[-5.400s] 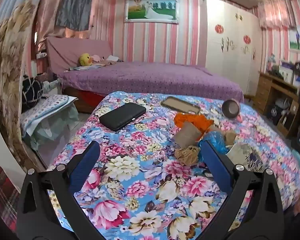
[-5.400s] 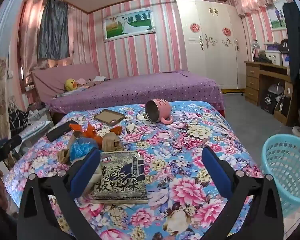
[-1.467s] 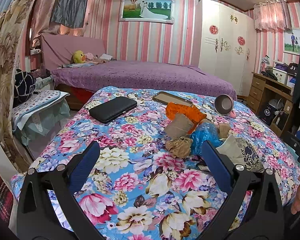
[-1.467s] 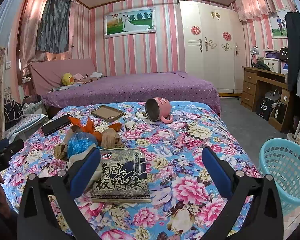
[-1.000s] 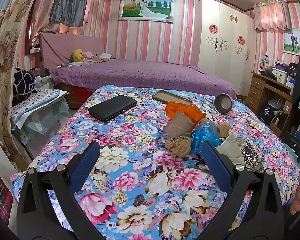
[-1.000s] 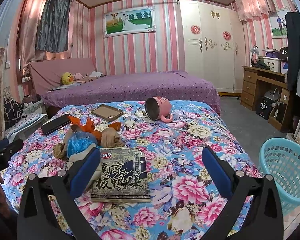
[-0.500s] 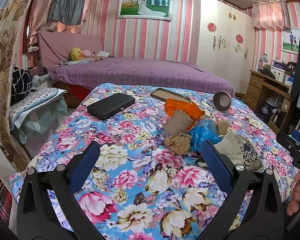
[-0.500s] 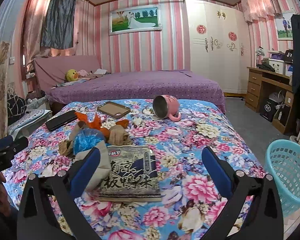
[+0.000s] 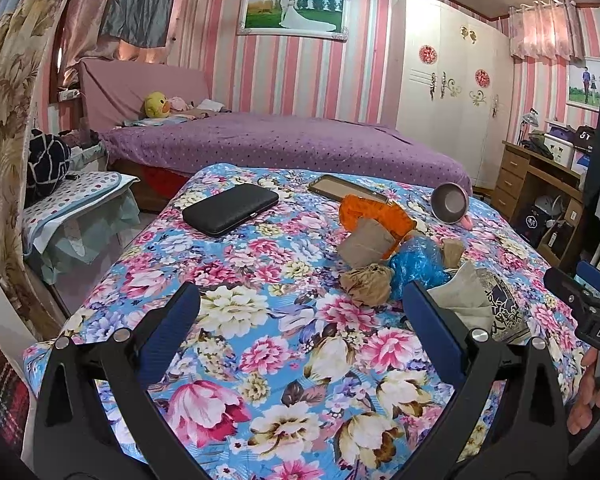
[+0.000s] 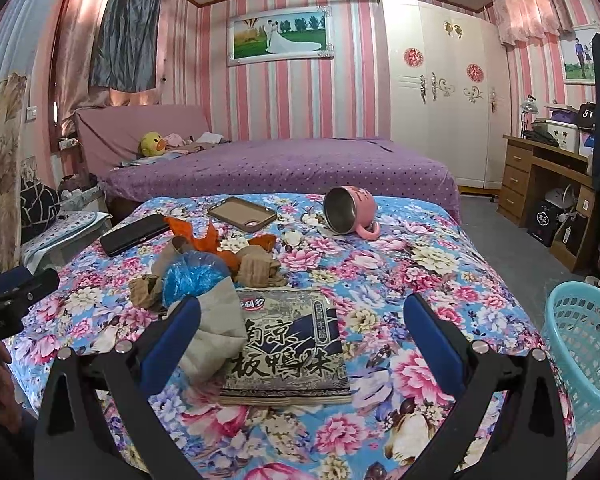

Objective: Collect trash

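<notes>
Trash pile [image 10: 204, 276] in the middle of the flowery table [image 10: 440, 264]: blue bag [image 10: 194, 274], orange wrapper [image 10: 204, 236], brown paper lumps [image 9: 366, 282], flat snack packet [image 10: 288, 344] near the front edge. Pink mug [image 10: 350, 210] tipped over toward the far edge, beside a phone case [image 10: 242, 213]. Left tool [image 9: 300, 316] wide open, holding nothing. Right tool [image 10: 300, 320] wide open too, above the snack packet. Blue basket [image 10: 588, 340] off the table's right edge.

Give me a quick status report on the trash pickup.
Left tool open, empty; right tool open above snack packet. Trash pile untouched on bed. Basket right, unobstructed.
</notes>
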`<state>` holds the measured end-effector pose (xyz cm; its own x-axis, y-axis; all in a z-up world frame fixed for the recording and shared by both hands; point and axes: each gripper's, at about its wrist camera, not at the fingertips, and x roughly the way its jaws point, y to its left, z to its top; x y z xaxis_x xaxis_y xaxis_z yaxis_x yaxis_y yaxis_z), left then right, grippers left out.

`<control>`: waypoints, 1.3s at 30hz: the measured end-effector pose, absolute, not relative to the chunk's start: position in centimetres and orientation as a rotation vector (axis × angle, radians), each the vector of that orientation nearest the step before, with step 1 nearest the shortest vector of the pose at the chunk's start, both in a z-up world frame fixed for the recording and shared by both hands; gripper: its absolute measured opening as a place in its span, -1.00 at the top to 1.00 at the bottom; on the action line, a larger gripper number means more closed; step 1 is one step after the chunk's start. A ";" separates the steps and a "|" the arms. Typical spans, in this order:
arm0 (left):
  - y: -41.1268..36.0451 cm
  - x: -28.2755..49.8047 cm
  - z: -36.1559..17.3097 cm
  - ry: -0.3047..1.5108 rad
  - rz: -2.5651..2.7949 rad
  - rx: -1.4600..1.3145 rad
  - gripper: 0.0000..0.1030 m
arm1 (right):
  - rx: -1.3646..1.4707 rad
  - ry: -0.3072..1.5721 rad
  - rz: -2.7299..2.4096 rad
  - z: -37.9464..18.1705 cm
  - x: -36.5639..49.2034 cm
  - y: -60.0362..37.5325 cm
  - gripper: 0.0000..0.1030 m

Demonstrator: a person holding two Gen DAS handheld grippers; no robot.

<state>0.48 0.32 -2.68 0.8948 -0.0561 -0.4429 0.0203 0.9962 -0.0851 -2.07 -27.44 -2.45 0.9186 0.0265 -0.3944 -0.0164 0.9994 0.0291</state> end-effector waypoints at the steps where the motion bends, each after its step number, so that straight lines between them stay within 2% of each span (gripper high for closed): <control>1: 0.3 0.5 -2.7 0.460 -0.040 -0.079 -0.90 | 0.027 0.407 0.022 -2.5 -2.1 -27.5 -0.92; 29: -0.5 0.8 -2.8 0.468 -0.052 -0.066 -0.90 | 0.031 0.425 0.021 -2.7 -1.8 -27.7 -0.92; 39: -0.2 1.0 -3.1 0.481 -0.046 -0.083 -0.90 | -0.002 0.517 0.097 -4.1 0.6 -24.0 -0.92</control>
